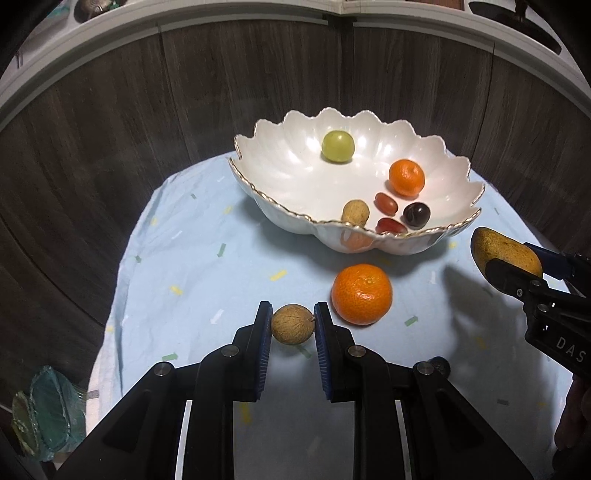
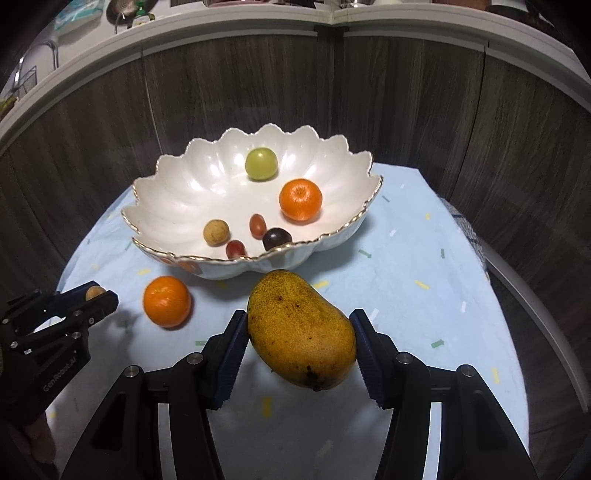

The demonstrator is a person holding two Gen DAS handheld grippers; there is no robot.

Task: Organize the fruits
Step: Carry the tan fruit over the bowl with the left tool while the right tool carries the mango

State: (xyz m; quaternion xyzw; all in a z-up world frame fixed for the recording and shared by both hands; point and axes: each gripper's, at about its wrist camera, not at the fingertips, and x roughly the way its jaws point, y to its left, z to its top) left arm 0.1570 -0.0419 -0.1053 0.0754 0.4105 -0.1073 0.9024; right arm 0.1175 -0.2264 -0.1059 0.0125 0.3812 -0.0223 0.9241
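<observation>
Blue-padded jaws of the left gripper pinch a small tan fruit; the right gripper clamps a mango across its width, long axis angled toward the bowl. White scalloped bowl lies ahead of both, with the right gripper nearer its rim, and one orange sits on the cloth between.

A round desk is covered with a pale blue cloth sprinkled with small coloured marks. Behind it, dark wood-grain panels are topped by a white ledge. A teal glass dish is seen low at the left.
</observation>
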